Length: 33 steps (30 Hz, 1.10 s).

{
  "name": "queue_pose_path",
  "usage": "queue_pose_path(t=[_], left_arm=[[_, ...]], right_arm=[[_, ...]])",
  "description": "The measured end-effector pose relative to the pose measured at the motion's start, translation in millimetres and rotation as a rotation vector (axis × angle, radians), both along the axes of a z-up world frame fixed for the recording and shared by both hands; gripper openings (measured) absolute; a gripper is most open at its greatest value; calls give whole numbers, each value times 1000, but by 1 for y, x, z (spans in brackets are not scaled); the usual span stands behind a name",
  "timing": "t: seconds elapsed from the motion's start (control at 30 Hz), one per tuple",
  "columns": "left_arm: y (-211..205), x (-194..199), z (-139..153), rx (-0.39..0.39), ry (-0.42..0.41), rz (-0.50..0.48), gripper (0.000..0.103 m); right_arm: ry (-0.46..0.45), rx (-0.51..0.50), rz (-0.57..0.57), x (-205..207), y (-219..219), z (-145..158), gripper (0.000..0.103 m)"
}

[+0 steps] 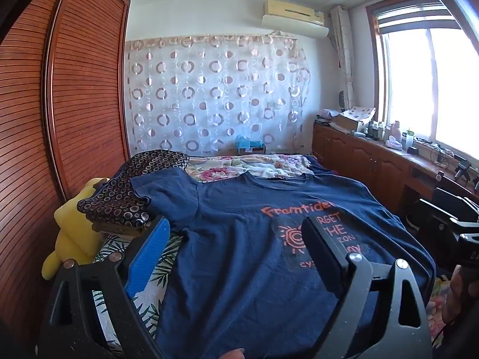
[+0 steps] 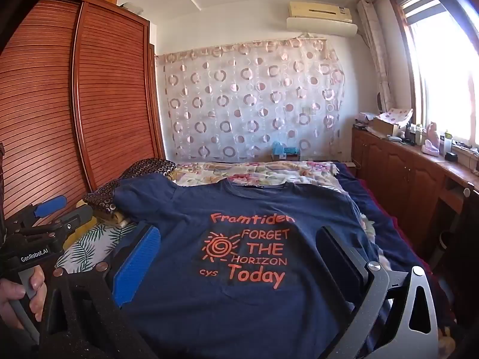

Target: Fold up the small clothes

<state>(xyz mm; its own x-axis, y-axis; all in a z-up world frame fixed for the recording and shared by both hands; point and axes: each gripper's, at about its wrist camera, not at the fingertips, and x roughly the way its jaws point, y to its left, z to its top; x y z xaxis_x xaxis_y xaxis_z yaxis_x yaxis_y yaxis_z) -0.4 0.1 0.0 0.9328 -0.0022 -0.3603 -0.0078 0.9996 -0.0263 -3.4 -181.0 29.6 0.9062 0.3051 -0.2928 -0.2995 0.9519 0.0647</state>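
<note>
At the far left stands a tall red-brown wardrobe with slatted wooden doors (image 2: pixel 60 95), running along the side of the bed. Beside it, at the bed's left edge, sits a yellow plush toy (image 1: pixel 74 230), and just next to that a dark folded cloth patterned with small pale rings (image 1: pixel 119 203) lies on a white sheet printed with green leaves (image 1: pixel 164 257).

The left gripper (image 1: pixel 236 239), black-framed with one blue ribbed pad and one black pad, hangs over the shirt's left half with its fingers spread wide; nothing is between them and they touch no cloth. In the right wrist view it shows at the left edge, held by a person's hand (image 2: pixel 18 293).

Spread flat across the middle of the bed, front up and collar toward the far wall, is the navy-blue short-sleeved cotton T-shirt with orange lettering and a sun spiral (image 2: pixel 239 299) (the print reads "FORGET THE HORIZON Today"). Its left sleeve lies against the ringed cloth. Beyond the collar lies a crumpled floral quilt (image 2: pixel 254 176).

The right gripper (image 2: pixel 239 251), of the same build, is aimed at the printed chest, its fingers likewise fully apart and empty, above the fabric.

Behind the bed hangs a sheer curtain with circle motifs (image 2: pixel 254 101); to the right, a low wooden cabinet (image 2: pixel 404 173) under a bright window (image 2: pixel 443 74).
</note>
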Motion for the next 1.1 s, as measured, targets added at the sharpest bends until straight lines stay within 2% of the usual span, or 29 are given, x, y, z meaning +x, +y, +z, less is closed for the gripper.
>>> queue_pose_path(t=[1.1], left_arm=[[-8, -7, 6, 34, -11, 2, 90]], right_arm=[[-4, 16, -7, -2, 1, 1, 103]])
